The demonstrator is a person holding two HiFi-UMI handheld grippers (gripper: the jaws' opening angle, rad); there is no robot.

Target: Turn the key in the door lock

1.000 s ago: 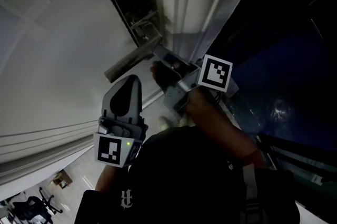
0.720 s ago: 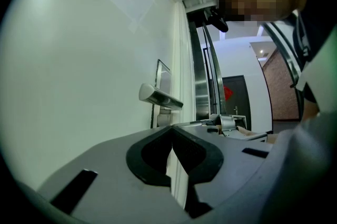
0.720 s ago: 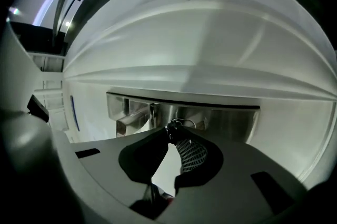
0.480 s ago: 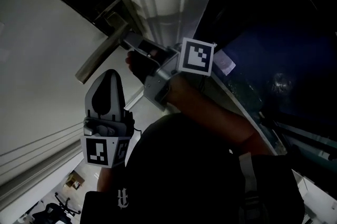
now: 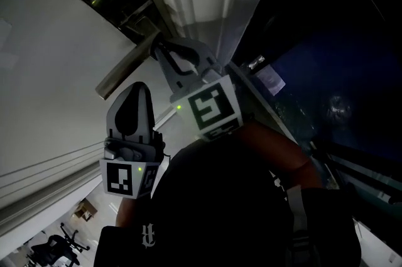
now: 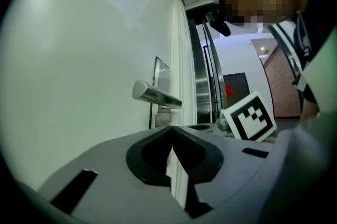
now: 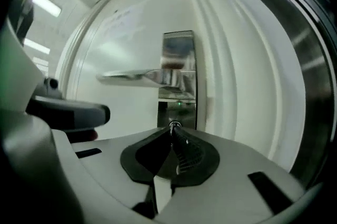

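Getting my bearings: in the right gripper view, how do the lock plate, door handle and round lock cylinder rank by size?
1. Lock plate: largest.
2. Door handle: long but thin, less area.
3. Round lock cylinder: by far the smallest.
All sit on one door, so nearness hardly matters.

Head view dim; claw views bright, fisheye, w/ edge blur

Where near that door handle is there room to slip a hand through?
Free: the bare door panel above the lever handle. Crowded: below the lever, where the right gripper pinches the key at the lock plate.
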